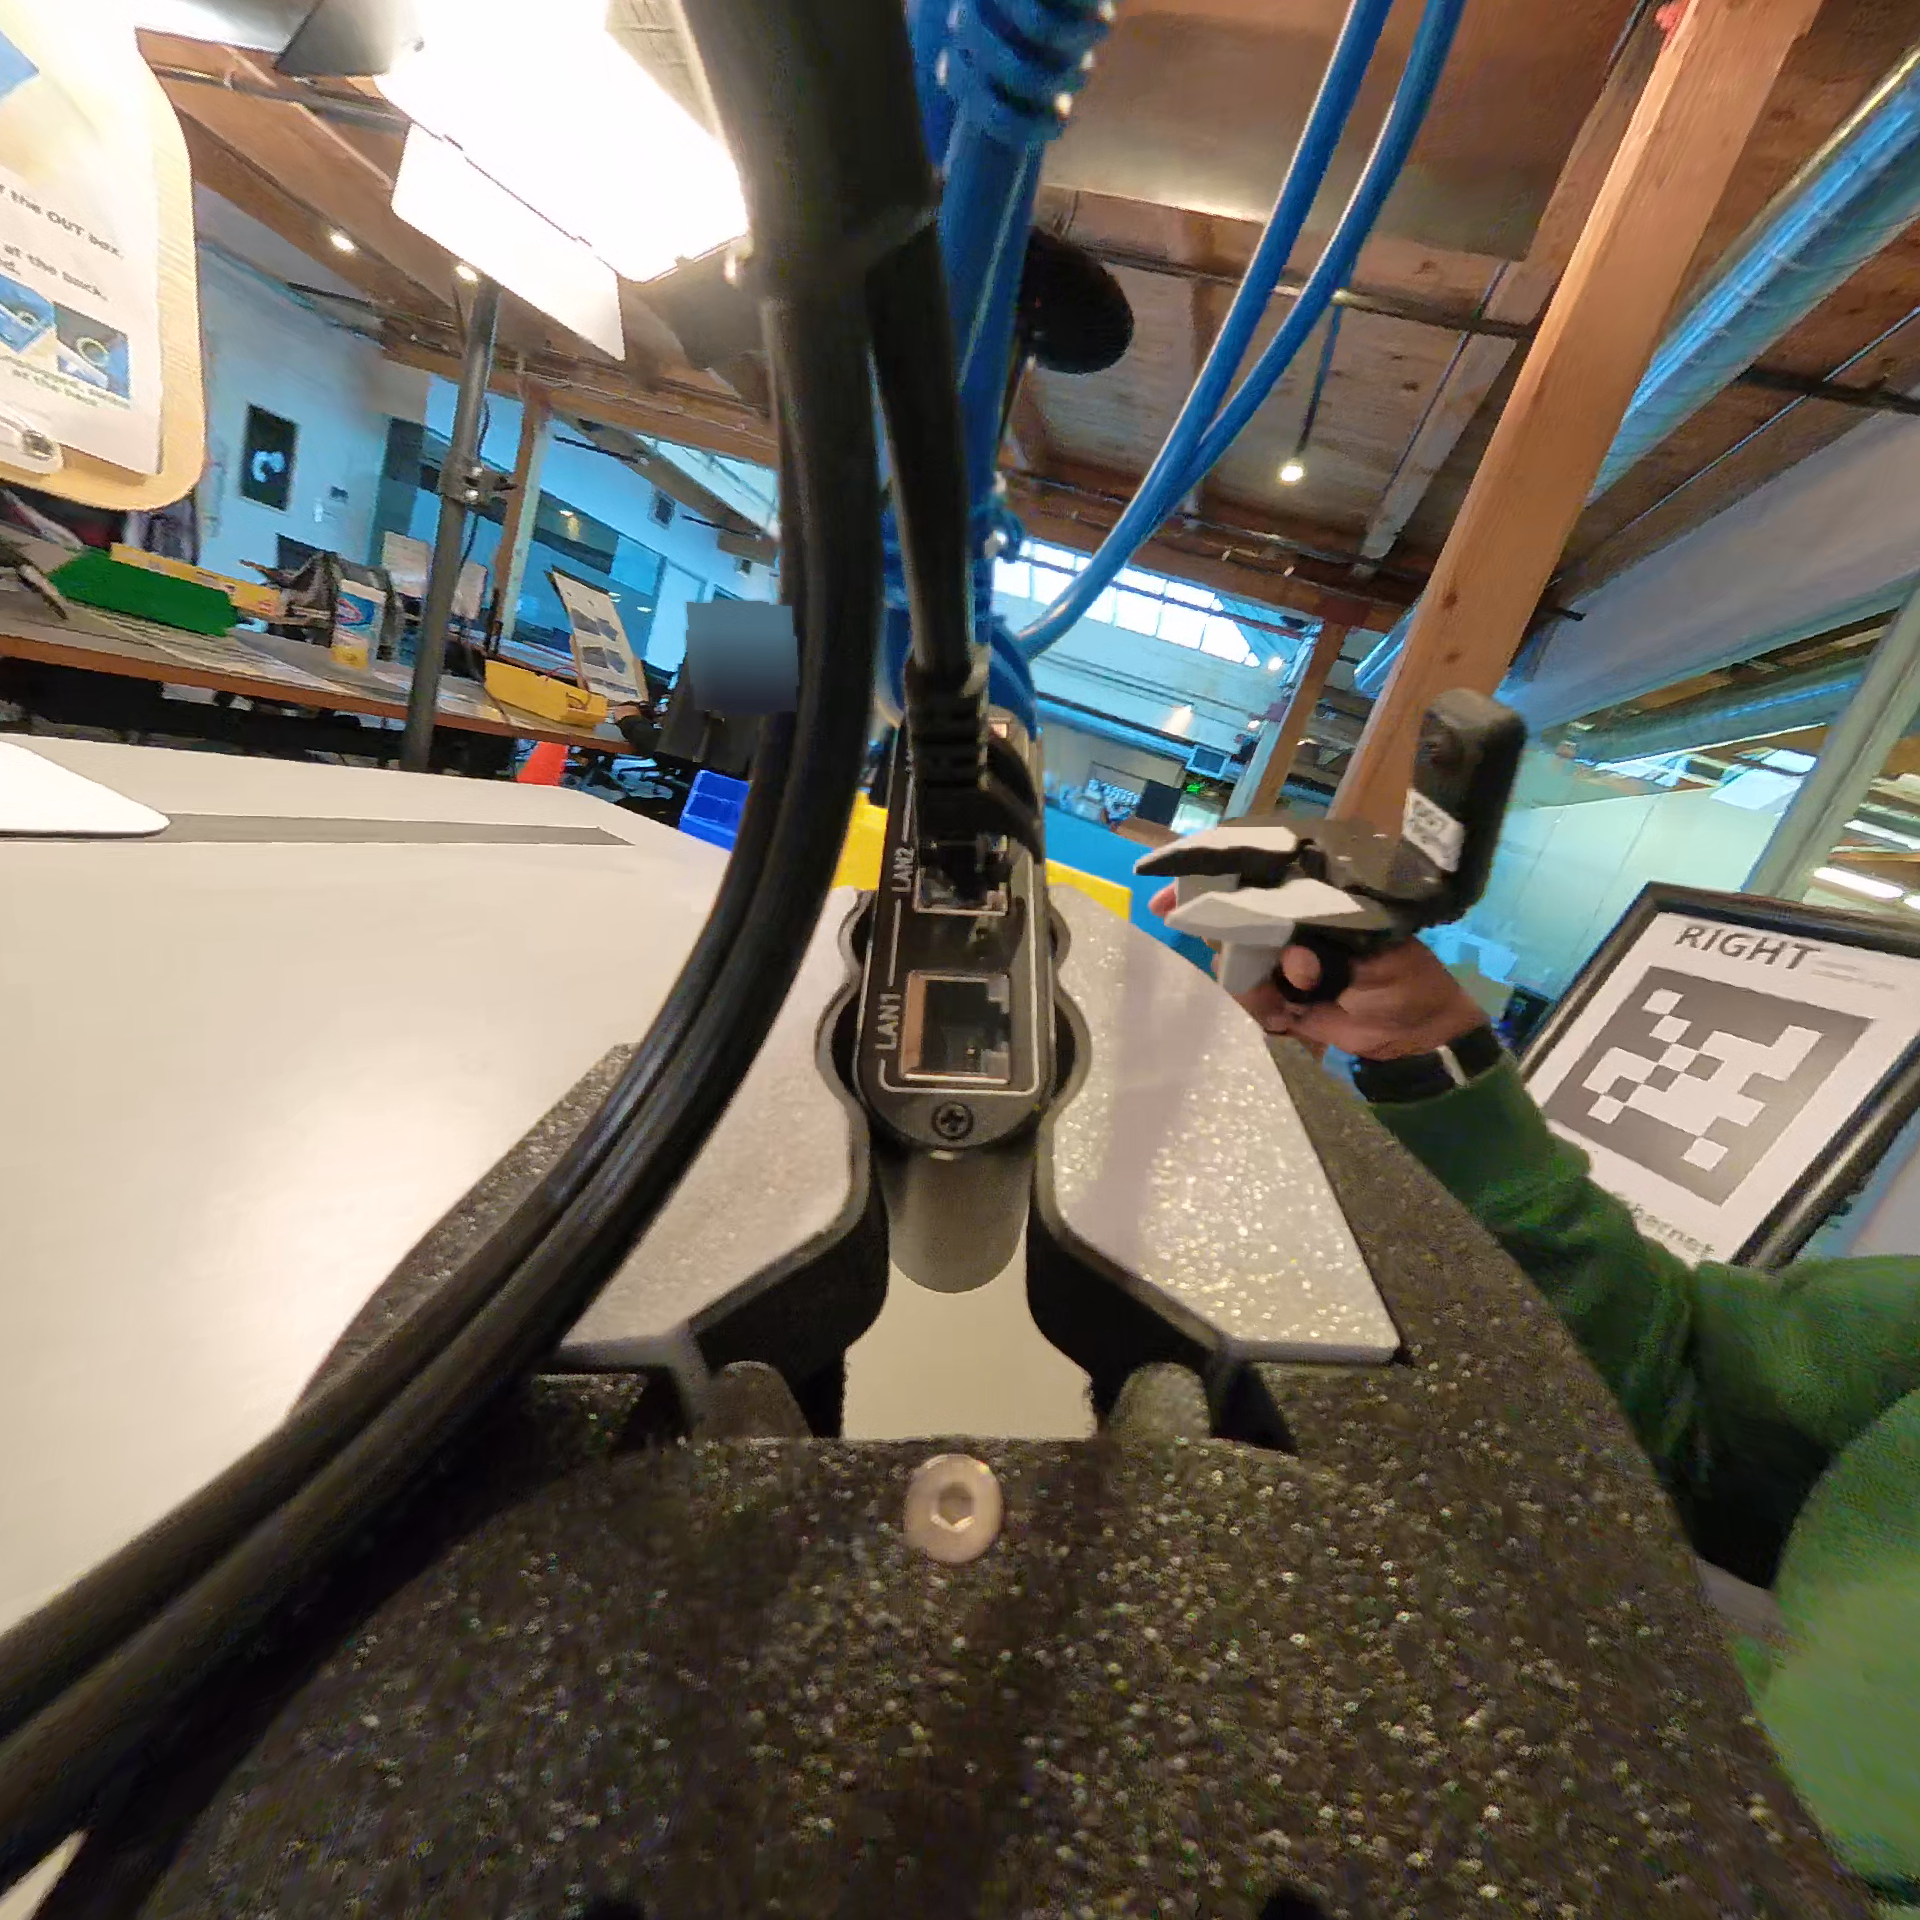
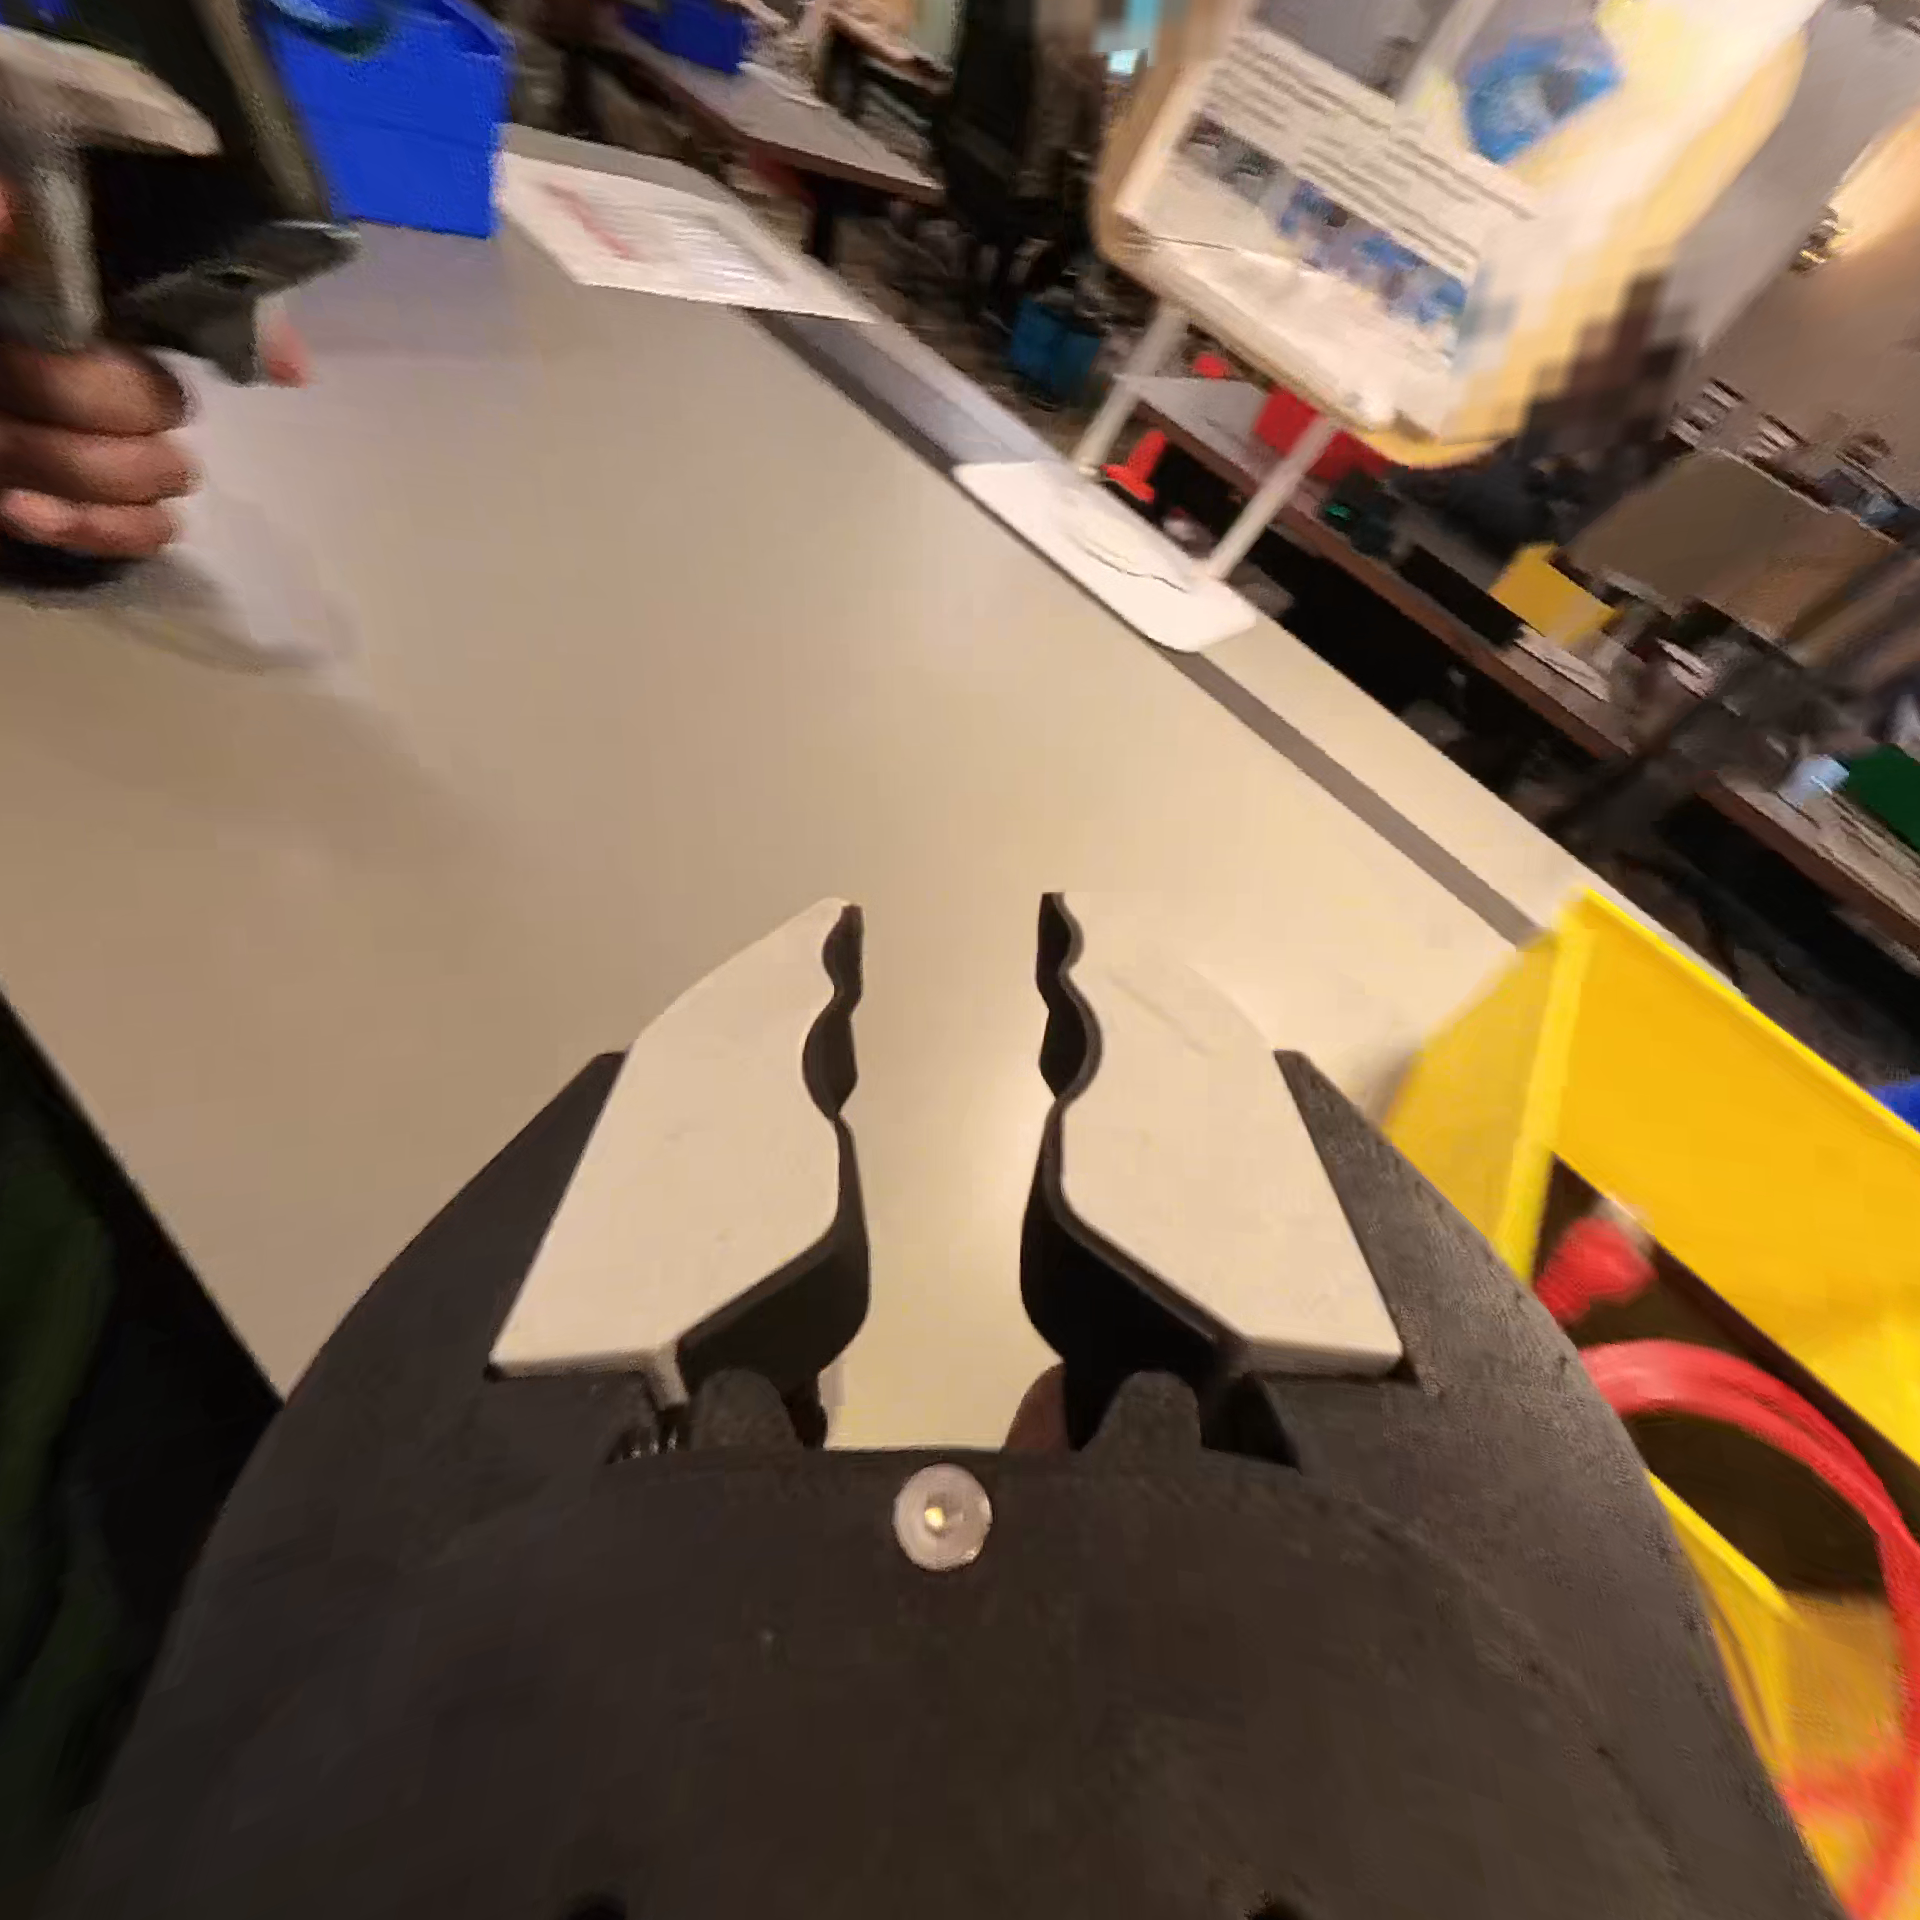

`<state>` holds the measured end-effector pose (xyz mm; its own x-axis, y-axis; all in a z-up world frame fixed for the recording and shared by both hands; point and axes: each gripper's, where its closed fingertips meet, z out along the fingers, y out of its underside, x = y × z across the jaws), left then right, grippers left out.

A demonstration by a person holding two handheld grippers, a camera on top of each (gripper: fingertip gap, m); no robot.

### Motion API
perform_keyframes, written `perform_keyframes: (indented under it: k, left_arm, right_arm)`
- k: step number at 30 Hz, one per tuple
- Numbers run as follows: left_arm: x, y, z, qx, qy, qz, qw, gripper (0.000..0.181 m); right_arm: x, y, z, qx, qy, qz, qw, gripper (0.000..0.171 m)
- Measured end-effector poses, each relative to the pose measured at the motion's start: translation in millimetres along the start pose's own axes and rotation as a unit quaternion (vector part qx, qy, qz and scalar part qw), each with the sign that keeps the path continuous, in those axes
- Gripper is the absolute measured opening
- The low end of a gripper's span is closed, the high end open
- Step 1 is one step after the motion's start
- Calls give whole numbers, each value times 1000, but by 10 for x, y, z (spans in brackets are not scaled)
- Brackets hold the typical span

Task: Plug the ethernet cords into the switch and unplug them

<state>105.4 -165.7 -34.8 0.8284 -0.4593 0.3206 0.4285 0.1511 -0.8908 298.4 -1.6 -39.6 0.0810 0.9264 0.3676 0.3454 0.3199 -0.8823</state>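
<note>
A black switch (image 1: 951,1029) stands clamped end-up between the pale fingers (image 1: 1195,1122) of the left gripper (image 1: 951,977), held above a grey table (image 1: 260,987). Its nearest port sits empty, while a black ethernet cord (image 1: 940,727) is plugged into the port behind it. That cord loops down past the left of the gripper, and blue cords (image 1: 1226,343) hang from above, running toward the switch's far end. Only the left wrist view shows the switch and cords.

Farther right in that view, the right gripper (image 1: 1174,883) hovers just beyond the switch, a hand (image 1: 1340,997) in a green sleeve (image 1: 1683,1351) on its handle, in front of a framed marker card (image 1: 1714,1070).

The right wrist view, blurred, shows what the other cannot: the right gripper (image 2: 951,914) is released, its jaws parted with only bare table (image 2: 520,675) between them. A yellow bin (image 2: 1714,1143) holding a red coil (image 2: 1766,1455) stands at its right, a blue bin (image 2: 395,114) and a sheet of paper (image 2: 665,239) lie across the table, and the left gripper's handle with a hand (image 2: 83,436) appears at the upper left edge.
</note>
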Motion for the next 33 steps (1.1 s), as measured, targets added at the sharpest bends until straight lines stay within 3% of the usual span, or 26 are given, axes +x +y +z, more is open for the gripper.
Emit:
perform_keyframes:
  k: [6,10,13,18,23,29,33]
  left_arm:
    - [-160,62,29,-52,-75,77,993,27]
    - [-339,287,10,-166,-125,112,972,27]
    - [-511,548,-109,-284,-169,116,937,29]
    - [-476,698,-163,-381,-168,120,901,28]
    - [-360,628,-45,-423,-160,213,866,28]
    - [-252,487,134,-445,-154,369,801,28]
    - [-185,454,255,-460,-142,430,764,28]
  right_arm:
    - [-1002,-150,677,0,-101,-70,992,33]
    - [-1278,-257,924,27,-110,-107,988,33]
    - [-1387,-433,949,71,-99,-147,982,33]
    - [-1594,-683,890,117,-96,-245,958,33]
    - [-1572,-763,1009,80,-46,-390,916,32]
    - [-1498,-1093,993,95,-45,-433,895,25]
    - [-1460,-1016,1125,40,-43,-499,865,24]
